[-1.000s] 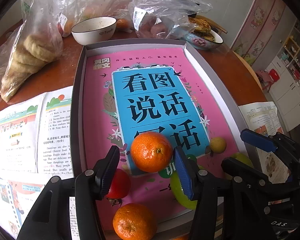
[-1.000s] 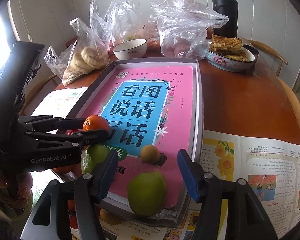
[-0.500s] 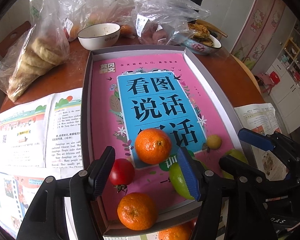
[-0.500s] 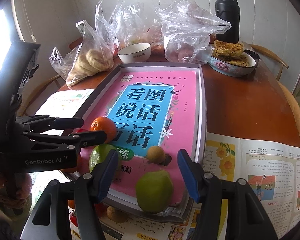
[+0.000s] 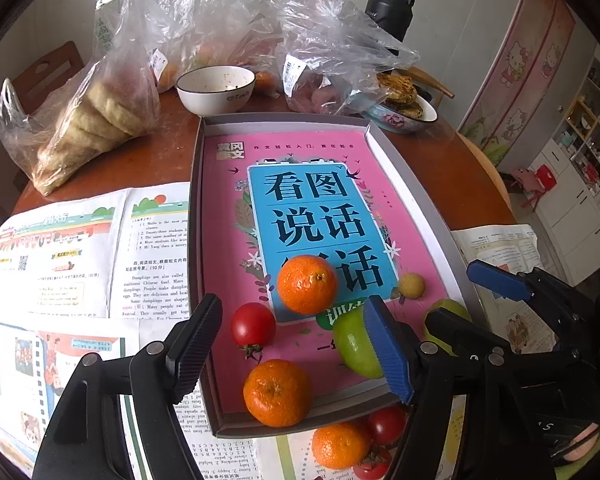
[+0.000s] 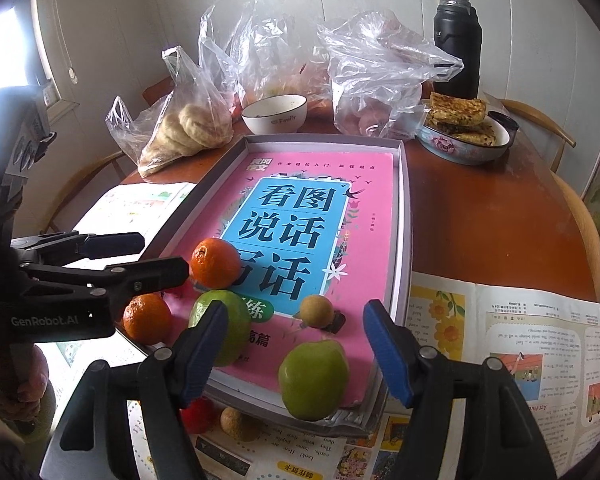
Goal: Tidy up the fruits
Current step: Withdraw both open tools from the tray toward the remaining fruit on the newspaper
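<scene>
Between picks, both jaws apart and empty: left gripper (image 5: 292, 344) over tray (image 5: 416, 216); next, likely fetch loose tangerine (image 5: 339, 445) off bench

I hold my left gripper (image 5: 292, 344) level with its jaws spread wide and nothing between them. My right gripper (image 6: 296, 350) sits just beside it, likewise wide and unloaded.

Left gripper (image 5: 292, 344) is seen with jaws apart, empty, at lower frame. Two oranges (image 5: 307, 285), a tomato (image 5: 253, 325) and a green fruit (image 5: 356, 344) are noted inside the tray (image 5: 420, 216).
</scene>
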### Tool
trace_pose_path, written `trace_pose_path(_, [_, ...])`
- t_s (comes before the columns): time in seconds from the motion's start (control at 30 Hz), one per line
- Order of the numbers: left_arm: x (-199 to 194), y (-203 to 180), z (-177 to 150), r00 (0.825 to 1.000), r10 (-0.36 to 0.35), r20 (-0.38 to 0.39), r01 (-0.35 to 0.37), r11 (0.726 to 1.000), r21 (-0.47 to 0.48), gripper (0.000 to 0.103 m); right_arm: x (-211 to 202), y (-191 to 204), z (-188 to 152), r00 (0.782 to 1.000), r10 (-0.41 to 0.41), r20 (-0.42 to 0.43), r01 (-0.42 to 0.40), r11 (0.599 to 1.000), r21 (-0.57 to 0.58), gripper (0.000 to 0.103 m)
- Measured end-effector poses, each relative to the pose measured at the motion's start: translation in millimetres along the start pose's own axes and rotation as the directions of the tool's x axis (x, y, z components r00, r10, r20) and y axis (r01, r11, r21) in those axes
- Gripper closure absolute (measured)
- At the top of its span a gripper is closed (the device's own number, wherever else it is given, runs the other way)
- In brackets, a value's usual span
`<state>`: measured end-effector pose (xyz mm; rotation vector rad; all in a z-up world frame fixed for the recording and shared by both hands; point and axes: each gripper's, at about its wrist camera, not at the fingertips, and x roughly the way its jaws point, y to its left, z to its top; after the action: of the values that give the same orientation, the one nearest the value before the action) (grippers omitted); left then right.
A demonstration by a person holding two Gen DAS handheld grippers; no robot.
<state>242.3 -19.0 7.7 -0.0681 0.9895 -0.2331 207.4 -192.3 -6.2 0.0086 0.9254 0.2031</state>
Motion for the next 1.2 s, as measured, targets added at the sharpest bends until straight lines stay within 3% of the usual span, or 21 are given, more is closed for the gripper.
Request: trace_pose_path(1.2, [-44, 3, -39, 0.999, -0.009, 0.053, 0.009, 1.000, -0.001, 0.028, -32, 19, -23, 0.998, 0.031, 0.048, -0.030, 0.999, -0.009, 0.033])
